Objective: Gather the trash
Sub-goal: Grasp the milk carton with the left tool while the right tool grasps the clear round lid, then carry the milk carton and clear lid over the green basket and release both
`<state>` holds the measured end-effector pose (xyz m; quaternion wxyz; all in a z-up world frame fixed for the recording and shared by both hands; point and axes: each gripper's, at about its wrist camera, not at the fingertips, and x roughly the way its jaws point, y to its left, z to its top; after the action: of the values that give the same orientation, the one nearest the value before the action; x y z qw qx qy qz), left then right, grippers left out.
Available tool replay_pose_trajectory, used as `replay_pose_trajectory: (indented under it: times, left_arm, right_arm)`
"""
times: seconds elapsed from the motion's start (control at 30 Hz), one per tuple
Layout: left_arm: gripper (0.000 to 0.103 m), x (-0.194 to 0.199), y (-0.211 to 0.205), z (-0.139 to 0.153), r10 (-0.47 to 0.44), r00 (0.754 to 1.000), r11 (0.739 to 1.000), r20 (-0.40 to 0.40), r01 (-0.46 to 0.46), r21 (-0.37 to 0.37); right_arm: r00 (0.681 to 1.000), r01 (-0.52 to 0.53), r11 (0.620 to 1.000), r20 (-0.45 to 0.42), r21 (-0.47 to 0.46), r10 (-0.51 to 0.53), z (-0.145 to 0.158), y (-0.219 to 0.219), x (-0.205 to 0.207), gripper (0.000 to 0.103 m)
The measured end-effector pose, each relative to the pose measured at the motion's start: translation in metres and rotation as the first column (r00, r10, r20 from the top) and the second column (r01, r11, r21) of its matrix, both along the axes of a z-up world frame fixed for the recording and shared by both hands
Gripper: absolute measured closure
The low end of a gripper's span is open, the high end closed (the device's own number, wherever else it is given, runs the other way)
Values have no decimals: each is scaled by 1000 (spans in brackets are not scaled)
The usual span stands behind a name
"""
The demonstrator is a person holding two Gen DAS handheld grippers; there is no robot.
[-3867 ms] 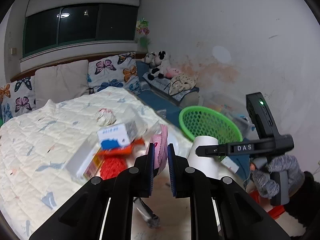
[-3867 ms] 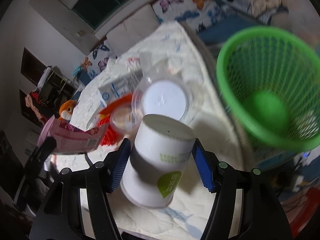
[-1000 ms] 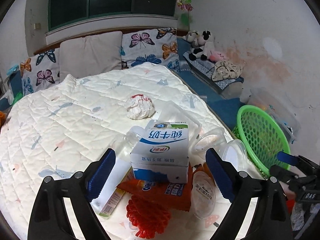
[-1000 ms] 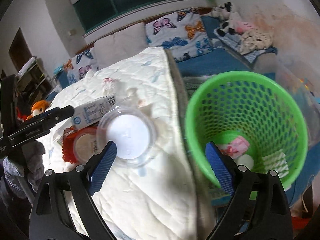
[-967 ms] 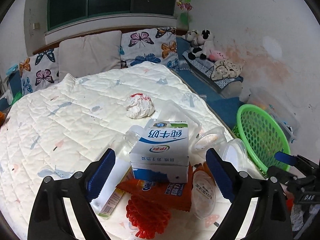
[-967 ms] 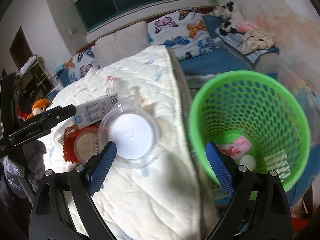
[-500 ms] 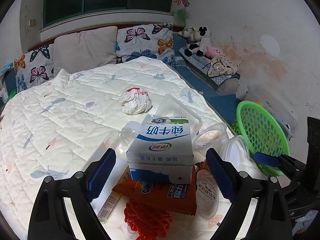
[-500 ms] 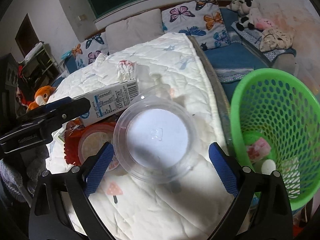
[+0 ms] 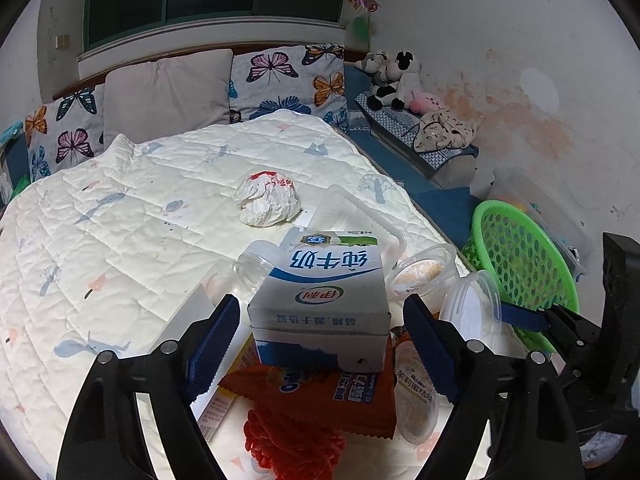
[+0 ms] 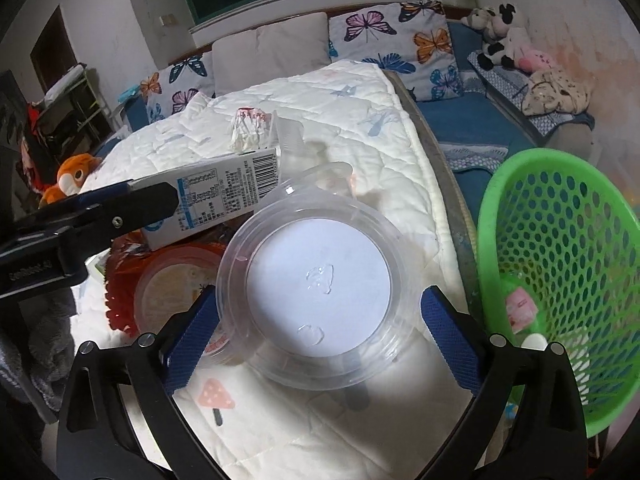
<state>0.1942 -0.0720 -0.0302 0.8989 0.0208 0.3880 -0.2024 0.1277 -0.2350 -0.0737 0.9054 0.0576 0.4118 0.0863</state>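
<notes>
Two wide-open claws: left claw (image 9: 322, 330) astride milk carton (image 9: 324, 280), right claw (image 10: 316, 330) astride clear lid (image 10: 316, 300).

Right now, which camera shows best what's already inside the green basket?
The right wrist view: it looks down into the green basket, showing a pink wrapper near the bottom. The left wrist view shows only its tilted rim and mesh wall.

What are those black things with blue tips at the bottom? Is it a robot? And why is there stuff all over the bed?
No robot! A person holds one claw in each hand, and each claw has a camera looking out between its two blue fingers. One picture is from the left claw, open around a milk carton. The other is from the right claw, open around a clear plastic lid. Neither holds anything yet. On the quilt lies trash: a crumpled tissue, an orange wrapper and little cups. It goes into the green basket beside the bed.
</notes>
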Motion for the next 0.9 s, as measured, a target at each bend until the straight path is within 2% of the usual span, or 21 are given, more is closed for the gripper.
replay_pose_trajectory:
  times: [0.17, 0.33, 0.47, 0.9]
  left_arm:
    - [29, -1, -2, -1, -5, 1000, 1000, 4, 5, 10]
    - [31, -1, -4, -2, -13, 1000, 1000, 5, 13, 15]
    - [39, -2, -5, -2, -20, 1000, 1000, 10, 20, 23]
    - [40, -18, -5, 12, -29, 998, 1000, 59, 29, 5]
  right_arm:
    - [1000, -1, 1000, 9, -13, 1, -3, 1, 3, 7]
    - [1000, 1, 1000, 13, -16, -1, -4, 2, 2, 9]
    - [1000, 6, 1000, 25, -21, -6, -3, 2, 0, 10]
    - [996, 42, 999, 79, -2, -42, 13, -13, -19, 10]
